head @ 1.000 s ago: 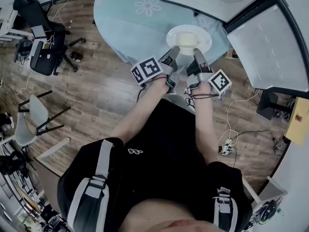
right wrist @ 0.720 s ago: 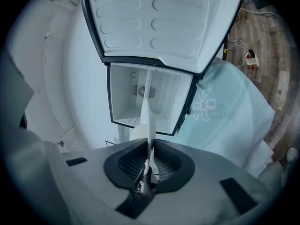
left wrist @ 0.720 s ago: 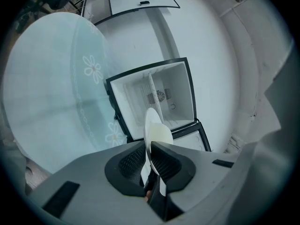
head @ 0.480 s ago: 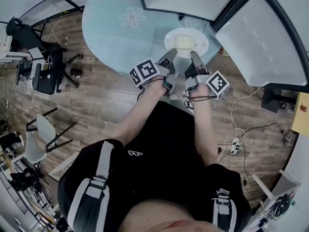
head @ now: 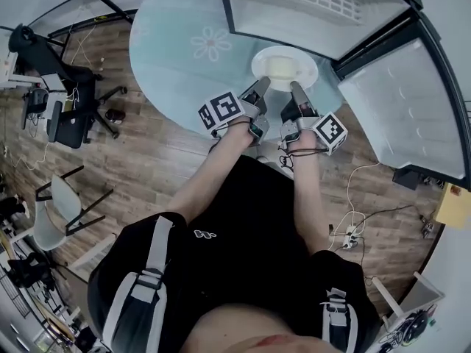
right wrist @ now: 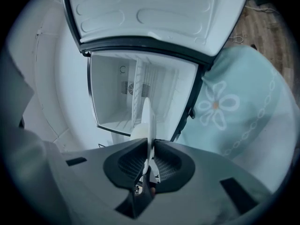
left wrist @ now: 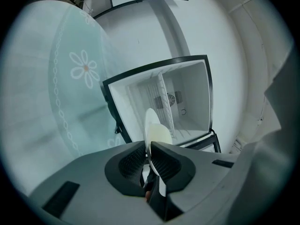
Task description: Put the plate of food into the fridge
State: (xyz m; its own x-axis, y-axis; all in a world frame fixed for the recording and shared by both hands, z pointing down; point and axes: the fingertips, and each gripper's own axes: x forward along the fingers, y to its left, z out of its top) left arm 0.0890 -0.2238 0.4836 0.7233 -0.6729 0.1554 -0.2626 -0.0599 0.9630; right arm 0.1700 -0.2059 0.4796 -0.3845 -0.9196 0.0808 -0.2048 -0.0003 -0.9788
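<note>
The left gripper (head: 261, 85) (left wrist: 149, 146) has its jaws nearly together and closing, with the near rim of the plate (head: 309, 72) (left wrist: 149, 118) pinched between its ribbed pads. The right gripper (head: 298, 90) (right wrist: 150, 146) is clamped on the same rim just beside it, its jaws a thin gap apart with the plate (right wrist: 146, 114) edge-on between them. The two grippers sit side by side, close but not touching. The plate reaches forward from both sets of jaws and carries a pale mound of food (head: 283, 66) (left wrist: 160, 135) at its middle.

Straight ahead of both grippers stands the open fridge (head: 309, 6) (left wrist: 187, 97) (right wrist: 115, 93). Its white cavity is lined by a dark frame, and a wire shelf (left wrist: 165, 102) divides the inside. The far rim of the plate is near the frame's lower corner and apart from it.

To the right of the right gripper, the fridge door (head: 405, 101) (right wrist: 159, 13) is swung wide, with its moulded inner face towards the plate. It closes off that side.

Beneath the plate and spreading away to the left of the left gripper is the round table (head: 184, 50) (left wrist: 70, 78) (right wrist: 234, 116), covered in a pale blue cloth with a flower print. Its edge curves just behind the jaws.

Behind both grippers is wooden floor (head: 147, 145), which leaves room on the near side.
</note>
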